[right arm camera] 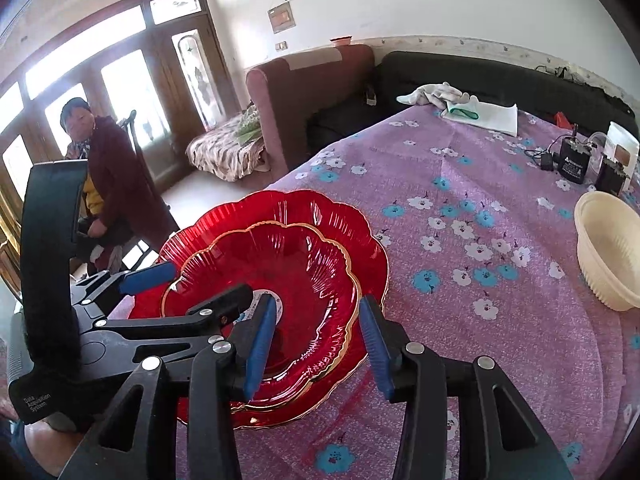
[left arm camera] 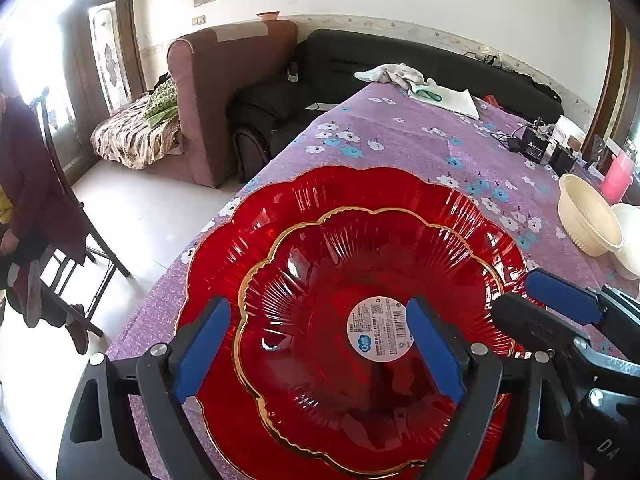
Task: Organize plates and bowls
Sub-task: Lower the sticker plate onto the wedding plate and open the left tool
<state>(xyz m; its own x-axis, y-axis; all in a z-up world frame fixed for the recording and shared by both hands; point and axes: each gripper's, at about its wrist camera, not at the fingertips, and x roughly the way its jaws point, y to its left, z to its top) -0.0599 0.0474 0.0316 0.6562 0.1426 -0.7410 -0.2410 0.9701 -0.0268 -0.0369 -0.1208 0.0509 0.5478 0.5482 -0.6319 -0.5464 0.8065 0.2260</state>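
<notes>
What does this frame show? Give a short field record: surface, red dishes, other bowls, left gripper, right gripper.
surface: table with purple flowered cloth
red dishes: small red dish nested in large red plate, near the table edge
other bowls: cream bowl to the right, apart from the red dishes; white bowl beside it
left gripper: open over the small dish
right gripper: open, straddling the dishes' right rim

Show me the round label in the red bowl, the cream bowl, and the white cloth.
round label (left arm camera: 380, 330), left wrist view, its centre.
cream bowl (right arm camera: 612, 256), right wrist view, its inner wall.
white cloth (left arm camera: 390, 72), left wrist view, its middle.
</notes>
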